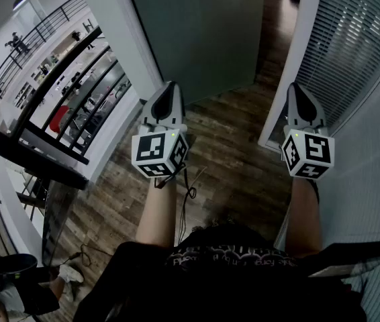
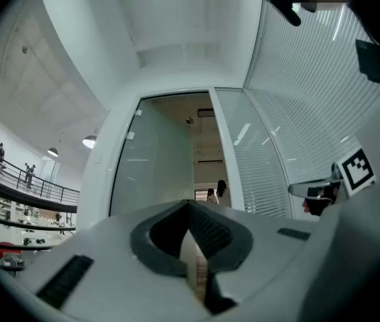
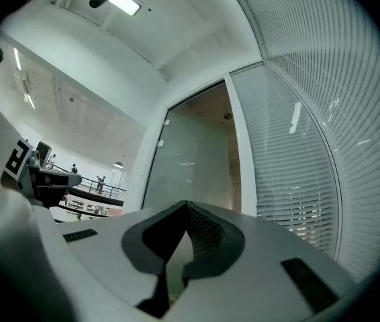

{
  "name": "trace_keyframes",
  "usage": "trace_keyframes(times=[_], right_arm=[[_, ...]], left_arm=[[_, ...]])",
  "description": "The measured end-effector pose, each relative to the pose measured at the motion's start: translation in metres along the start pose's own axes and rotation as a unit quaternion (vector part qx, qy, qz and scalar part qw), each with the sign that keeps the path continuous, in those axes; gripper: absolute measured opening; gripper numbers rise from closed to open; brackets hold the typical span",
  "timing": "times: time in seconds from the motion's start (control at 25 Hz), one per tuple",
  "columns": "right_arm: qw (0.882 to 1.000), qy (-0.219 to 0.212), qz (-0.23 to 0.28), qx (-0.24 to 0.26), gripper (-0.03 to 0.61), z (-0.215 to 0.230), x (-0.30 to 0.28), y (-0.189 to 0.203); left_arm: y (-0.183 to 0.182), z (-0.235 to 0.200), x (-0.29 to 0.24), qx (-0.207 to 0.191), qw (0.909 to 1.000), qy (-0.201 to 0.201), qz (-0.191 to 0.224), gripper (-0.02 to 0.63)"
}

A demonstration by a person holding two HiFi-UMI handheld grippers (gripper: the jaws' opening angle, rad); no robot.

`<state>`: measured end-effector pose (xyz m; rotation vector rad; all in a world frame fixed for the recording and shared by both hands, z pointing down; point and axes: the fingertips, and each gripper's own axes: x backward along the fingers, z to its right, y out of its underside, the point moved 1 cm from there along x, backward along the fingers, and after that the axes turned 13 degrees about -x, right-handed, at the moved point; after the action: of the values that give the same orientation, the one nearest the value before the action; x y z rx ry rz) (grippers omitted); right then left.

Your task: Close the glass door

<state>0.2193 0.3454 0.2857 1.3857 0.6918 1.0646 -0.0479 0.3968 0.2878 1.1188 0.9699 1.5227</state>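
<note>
Far left: black metal railing (image 1: 56, 86), thin slanted bars. Your left tool (image 1: 170, 91) has grey tapered jaws pressed together, nothing between them. Ahead of it is the glass door (image 1: 203, 32), a flat frosted grey-green pane. It stands open, with a dark gap between it and the white frame (image 1: 305, 45). Wood-plank floor (image 1: 230, 159) underfoot. Your right tool (image 1: 297, 91) is also pressed together and empty, beside slatted blinds (image 1: 361, 39).

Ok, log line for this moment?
glass door: open, untouched | left gripper: shut, empty | right gripper: shut, empty
</note>
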Motion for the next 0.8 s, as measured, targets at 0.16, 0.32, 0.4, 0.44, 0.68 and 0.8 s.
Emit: trace_keyframes(times=[0.16, 0.32, 0.4, 0.44, 0.68, 0.8], right_arm=[[1.000, -0.001, -0.002, 0.002, 0.002, 0.000, -0.006, 0.006], [1.000, -0.003, -0.004, 0.003, 0.002, 0.000, -0.003, 0.005], [1.000, -0.003, -0.004, 0.002, 0.002, 0.001, -0.001, 0.004], [1.000, -0.003, -0.005, 0.001, 0.002, 0.002, -0.001, 0.003], [1.000, 0.000, -0.002, -0.014, 0.002, 0.002, -0.010, 0.008], [1.000, 0.003, -0.004, -0.015, 0.002, -0.001, -0.015, 0.016]], left_arm=[[0.006, -0.001, -0.005, 0.003, 1.0000, 0.003, 0.000, 0.002], [0.005, 0.001, -0.002, 0.004, 1.0000, 0.003, -0.002, 0.002], [0.004, 0.002, 0.000, 0.004, 1.0000, 0.002, -0.001, 0.002], [0.003, 0.002, 0.000, 0.004, 1.0000, 0.001, -0.001, 0.002], [0.010, -0.007, -0.004, 0.006, 1.0000, 0.000, -0.004, 0.002], [0.018, -0.012, -0.007, 0.006, 1.0000, 0.002, -0.005, 0.002]])
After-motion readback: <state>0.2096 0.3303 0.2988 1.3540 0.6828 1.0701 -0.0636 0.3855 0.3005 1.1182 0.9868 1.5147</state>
